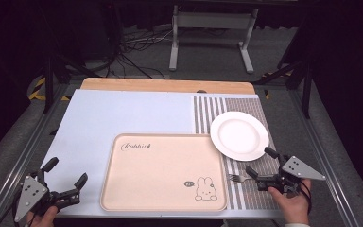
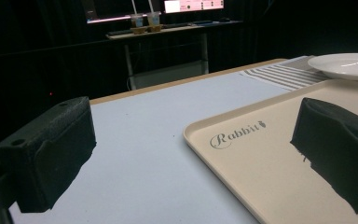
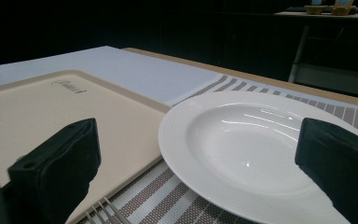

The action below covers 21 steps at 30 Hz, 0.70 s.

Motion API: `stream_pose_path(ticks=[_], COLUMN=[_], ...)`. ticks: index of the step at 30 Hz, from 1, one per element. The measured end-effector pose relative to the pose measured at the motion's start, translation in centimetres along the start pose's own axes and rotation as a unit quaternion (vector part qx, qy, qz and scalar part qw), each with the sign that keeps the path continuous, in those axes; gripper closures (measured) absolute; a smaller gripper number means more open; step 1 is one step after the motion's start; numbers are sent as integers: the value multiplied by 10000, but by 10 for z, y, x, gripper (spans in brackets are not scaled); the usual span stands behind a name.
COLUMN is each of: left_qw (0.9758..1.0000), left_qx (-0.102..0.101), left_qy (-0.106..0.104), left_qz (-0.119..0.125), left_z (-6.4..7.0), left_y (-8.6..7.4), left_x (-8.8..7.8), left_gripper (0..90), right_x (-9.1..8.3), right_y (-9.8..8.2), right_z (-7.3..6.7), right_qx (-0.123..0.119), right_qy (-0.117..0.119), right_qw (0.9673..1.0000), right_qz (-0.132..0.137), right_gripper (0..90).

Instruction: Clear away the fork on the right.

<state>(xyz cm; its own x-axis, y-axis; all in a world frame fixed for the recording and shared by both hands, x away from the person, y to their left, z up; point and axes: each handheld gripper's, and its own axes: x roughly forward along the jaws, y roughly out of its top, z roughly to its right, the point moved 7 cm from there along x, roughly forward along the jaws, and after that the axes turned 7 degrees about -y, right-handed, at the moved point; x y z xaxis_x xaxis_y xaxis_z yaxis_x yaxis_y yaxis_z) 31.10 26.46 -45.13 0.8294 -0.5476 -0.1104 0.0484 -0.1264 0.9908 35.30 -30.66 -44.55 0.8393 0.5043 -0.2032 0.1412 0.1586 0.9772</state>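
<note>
1. Near right on the table, your right gripper sits over the striped mat, jaws spread wide, nothing betw. them.
2. Fork lies flat on the mat just left of that gripper, tines toward the tray; near jaw tip is right beside the handle end, can't tell if touching.
3. White plate rests on the mat, far side of the fork, left rim just overlapping the tray's right edge. Right gripper view: plate straight ahead betw. the jaws, fork tines at bottom edge.
4. Beige tray w/ rabbit print, centre-near.
5. Near left, your left gripper is held wide too, holding nothing, over bare table left of the tray.
</note>
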Motion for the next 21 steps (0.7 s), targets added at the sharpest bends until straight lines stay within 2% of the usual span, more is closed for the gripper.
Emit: stream_pose_path(ticks=[3, 5, 7, 9, 13, 15, 18, 20, 21], left_qw=[10000, 10000, 10000, 10000, 10000, 10000, 10000, 10000, 10000], left_qx=[-32, -19, -19, -44, -24, -34, -45, -55, -55], left_qy=[3, 0, 0, 1, -3, -10, -11, -6, -6], left_qz=[5, -6, 7, 7, -3, -3, 5, 6, 6], left_z=[0, 0, 0, 0, -1, -1, -1, -1, -1], left_y=[0, 0, 0, 0, 0, -1, -1, -1, -1], left_x=[1, 1, 1, 1, 0, 0, 0, 0, 0], left_gripper=[3, 3, 3, 3, 3, 3, 3, 3, 3], right_x=[3, 9, 11, 16, 21, 25, 27, 28, 28], right_y=[4, 6, 6, 9, 17, 22, 26, 29, 29], right_z=[0, -1, -1, -3, -4, -4, -3, -2, -2], right_qx=[15, 6, -52, -157, -269, -464, -632, -783, -783], right_qy=[44, 88, 132, 213, 268, 308, 392, 443, 443], right_qw=[10000, 9998, 9995, 9986, 9974, 9949, 9912, 9874, 9874], right_qz=[-42, -191, -269, -466, -616, -842, -1091, -1305, -1305], right_gripper=[8, 9, 11, 13, 12, 13, 17, 21, 21])
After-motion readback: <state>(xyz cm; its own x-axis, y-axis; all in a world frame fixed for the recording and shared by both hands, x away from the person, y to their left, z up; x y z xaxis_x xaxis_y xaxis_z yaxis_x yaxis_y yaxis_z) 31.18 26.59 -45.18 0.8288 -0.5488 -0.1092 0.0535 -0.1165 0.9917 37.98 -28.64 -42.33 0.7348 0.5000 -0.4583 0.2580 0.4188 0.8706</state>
